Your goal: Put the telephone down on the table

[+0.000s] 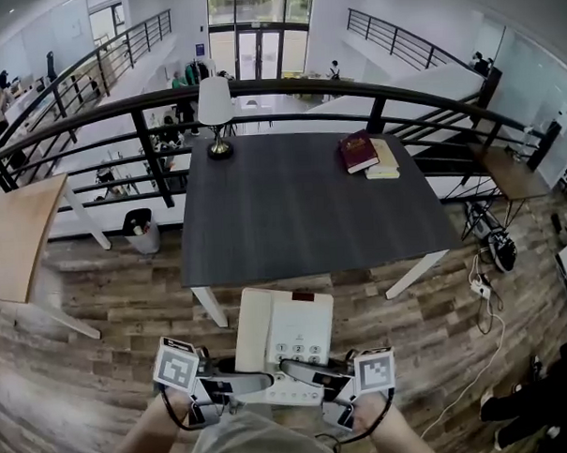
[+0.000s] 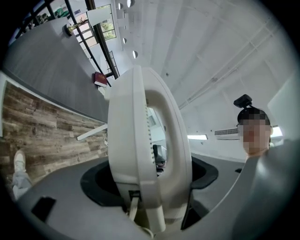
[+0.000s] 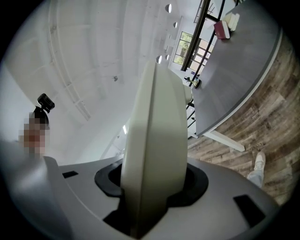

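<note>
The left gripper [image 1: 242, 382] and right gripper [image 1: 307, 372] are each clamping an opposite side of the white telephone [image 1: 288, 333]. They are holding it in the air above the wood floor [image 1: 127, 303], just short of the dark table [image 1: 302, 229]. On the table's far edge, a lamp [image 1: 215, 116] is standing at left and a red book [image 1: 358, 152] is lying at right.

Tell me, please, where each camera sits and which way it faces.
Head view: on the person's head, looking steeply down at the telephone and table; forearms, left gripper, right gripper show.
Left gripper view: on the left gripper, looking along jaws shut on the telephone; the person's shoulder shows.
Right gripper view: on the right gripper, jaws likewise shut on it; the person shows at left.
Shared: all three show the red book.
</note>
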`<state>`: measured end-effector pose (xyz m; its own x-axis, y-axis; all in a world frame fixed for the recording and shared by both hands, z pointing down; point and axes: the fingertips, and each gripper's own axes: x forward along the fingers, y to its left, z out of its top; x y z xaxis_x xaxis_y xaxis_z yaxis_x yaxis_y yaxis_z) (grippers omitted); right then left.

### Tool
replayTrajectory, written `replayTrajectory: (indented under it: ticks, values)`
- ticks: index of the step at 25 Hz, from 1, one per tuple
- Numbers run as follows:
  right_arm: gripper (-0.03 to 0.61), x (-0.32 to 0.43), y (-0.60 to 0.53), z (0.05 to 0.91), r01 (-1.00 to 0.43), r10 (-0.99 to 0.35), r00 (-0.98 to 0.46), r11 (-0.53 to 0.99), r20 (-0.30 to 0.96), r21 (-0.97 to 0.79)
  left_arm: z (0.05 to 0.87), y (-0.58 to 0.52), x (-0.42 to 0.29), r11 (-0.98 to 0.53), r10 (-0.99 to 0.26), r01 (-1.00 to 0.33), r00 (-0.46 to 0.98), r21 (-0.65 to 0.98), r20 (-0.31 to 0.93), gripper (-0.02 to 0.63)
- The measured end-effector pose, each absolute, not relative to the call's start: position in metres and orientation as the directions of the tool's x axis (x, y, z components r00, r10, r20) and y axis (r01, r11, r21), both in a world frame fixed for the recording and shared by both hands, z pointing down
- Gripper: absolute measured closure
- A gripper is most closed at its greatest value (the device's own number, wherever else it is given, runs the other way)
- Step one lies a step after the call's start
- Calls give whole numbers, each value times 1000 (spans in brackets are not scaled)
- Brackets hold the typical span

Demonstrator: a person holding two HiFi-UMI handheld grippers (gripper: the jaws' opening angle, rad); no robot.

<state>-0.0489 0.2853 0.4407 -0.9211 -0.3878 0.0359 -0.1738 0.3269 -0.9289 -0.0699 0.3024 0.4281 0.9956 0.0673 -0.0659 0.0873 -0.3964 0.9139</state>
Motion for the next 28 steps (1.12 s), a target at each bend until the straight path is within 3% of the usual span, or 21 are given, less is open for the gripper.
replayTrajectory:
  ticks: [18,28]
  values:
    - [383,-38,41,423,-202,-434,-899,297,56,-933,411,58,-61,-377,128,111,990,920,-66,224]
    - [385,-26,-33,404,-207,-454,-890,316,44,-926,390,-18,-50,-393,138,118,988,912,-68,225]
